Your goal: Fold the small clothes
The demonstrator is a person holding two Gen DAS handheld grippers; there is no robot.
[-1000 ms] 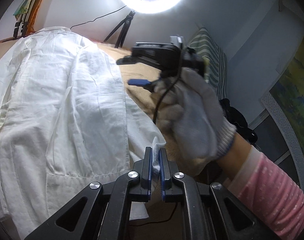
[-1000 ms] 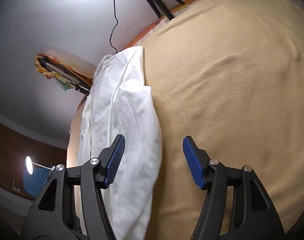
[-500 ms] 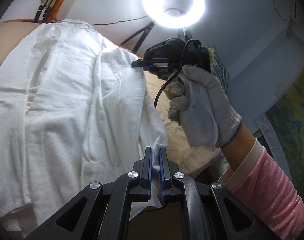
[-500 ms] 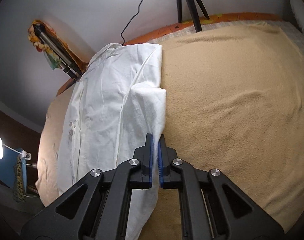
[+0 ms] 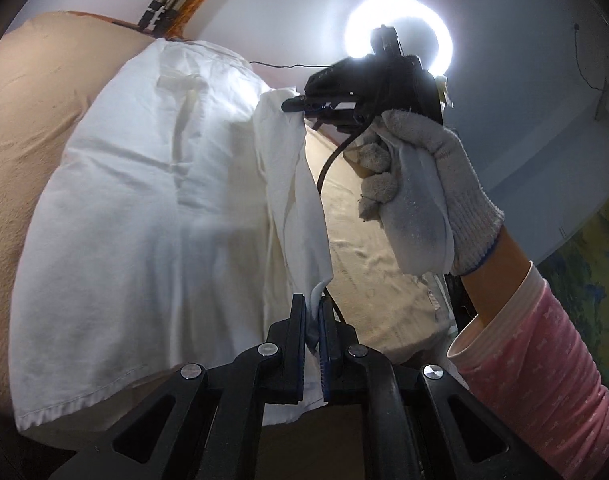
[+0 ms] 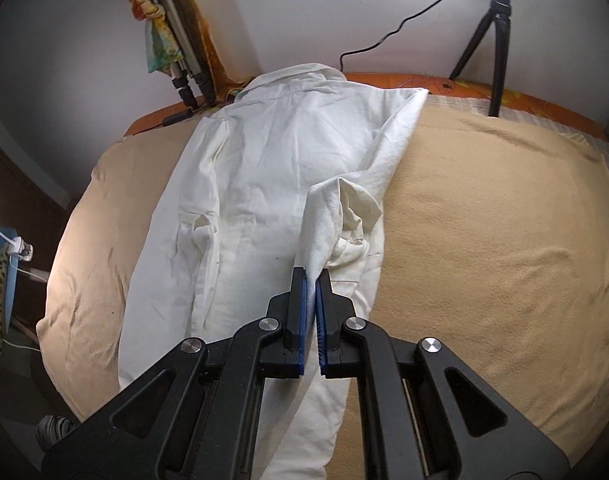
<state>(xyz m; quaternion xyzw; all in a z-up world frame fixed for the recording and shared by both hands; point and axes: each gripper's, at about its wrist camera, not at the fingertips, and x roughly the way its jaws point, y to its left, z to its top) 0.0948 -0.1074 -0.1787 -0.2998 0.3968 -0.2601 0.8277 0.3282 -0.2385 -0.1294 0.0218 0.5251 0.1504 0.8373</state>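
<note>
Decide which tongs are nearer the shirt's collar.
Right. The right tongs grip the shirt edge farther up, toward the collar; the left tongs grip its edge nearer the hem.

shirt [image 6: 272,184]: white, creased, spread flat on the tan bedcover
collar: at the far end, by the wall
right edge: lifted, pinched up in two spots

The white shirt's [image 6: 256,216] hem runs past the bottom edge.
</note>
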